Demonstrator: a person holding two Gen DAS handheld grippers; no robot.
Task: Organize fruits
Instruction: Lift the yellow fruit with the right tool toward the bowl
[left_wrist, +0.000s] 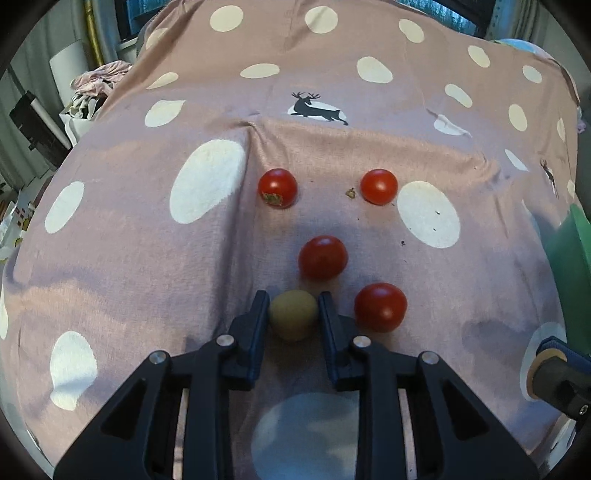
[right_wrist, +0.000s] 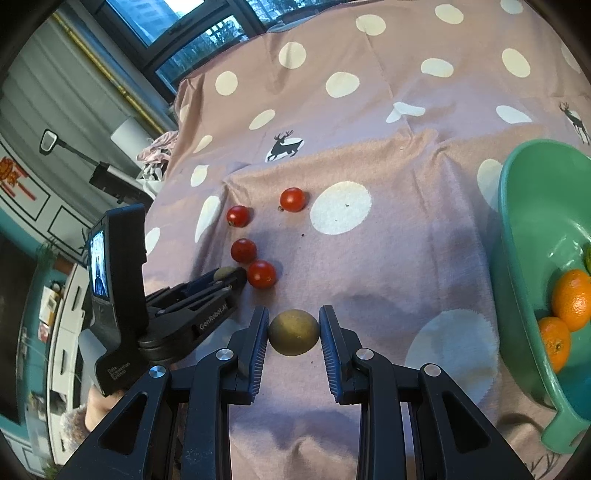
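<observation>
Nearest item, left wrist view: left hand-held gripper (left_wrist: 293, 314), fingers narrowed around a small olive-brown round fruit (left_wrist: 293, 314) that sits on the spotted pink cloth (left_wrist: 129, 240); both pads appear to touch its sides, so it reads as a pinch just made. Ahead of this hand-held gripper: one cherry tomato (left_wrist: 323, 257) just beyond the fingertips; a second tomato (left_wrist: 380, 306) close beside the right finger; two more, one with a green calyx (left_wrist: 277, 187) and one plain (left_wrist: 379, 186), farther ahead and well apart from each other. Right wrist view: right hand-held gripper (right_wrist: 293, 332), pressed onto a second olive-brown fruit (right_wrist: 293, 332), ribbed pads against both its sides; whether that fruit rests on the cloth or hangs just clear of it cannot be told. Off to that hand-held gripper's right: green plastic basin (right_wrist: 517, 236) holding oranges (right_wrist: 574, 299) and a sliver of something green at the frame edge. To its left: the left hand-held gripper with its screen housing, tips among the tomatoes. Step in hand, as judged: collecting loose brown fruits for sorting, both hands loaded or nearly so. Next move, as judged: lift each fruit straight off the cloth without nudging the adjacent tomatoes, which would roll readily, then carry toward the basin, the likeliest destination.
</observation>
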